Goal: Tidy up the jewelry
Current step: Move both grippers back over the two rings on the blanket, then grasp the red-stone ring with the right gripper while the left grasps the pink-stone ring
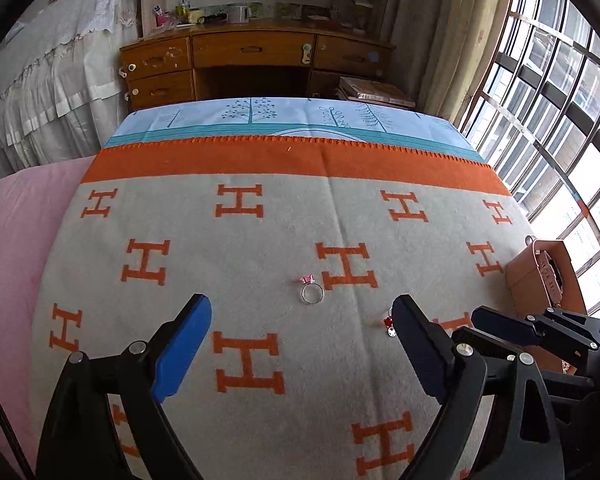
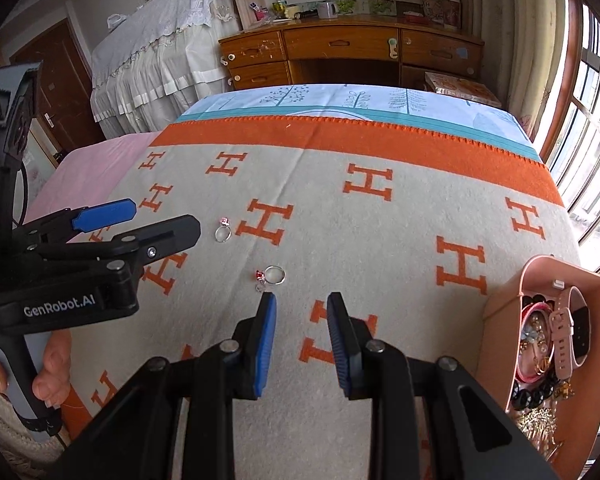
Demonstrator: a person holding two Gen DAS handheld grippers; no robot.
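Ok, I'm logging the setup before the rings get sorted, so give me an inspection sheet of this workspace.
Surface: grey blanket with orange H pattern, spread on a bed.
Job's things: pink-stone ring and red-stone ring lie loose and apart; pink box at right holds a watch and bracelets.
Clutter: nothing seen on the blanket.
Grippers: left gripper wide open, empty; right gripper open, empty, just short of the red-stone ring.
Cables: nothing clearly seen.
Surroundings: wooden desk beyond the bed, barred window at right.
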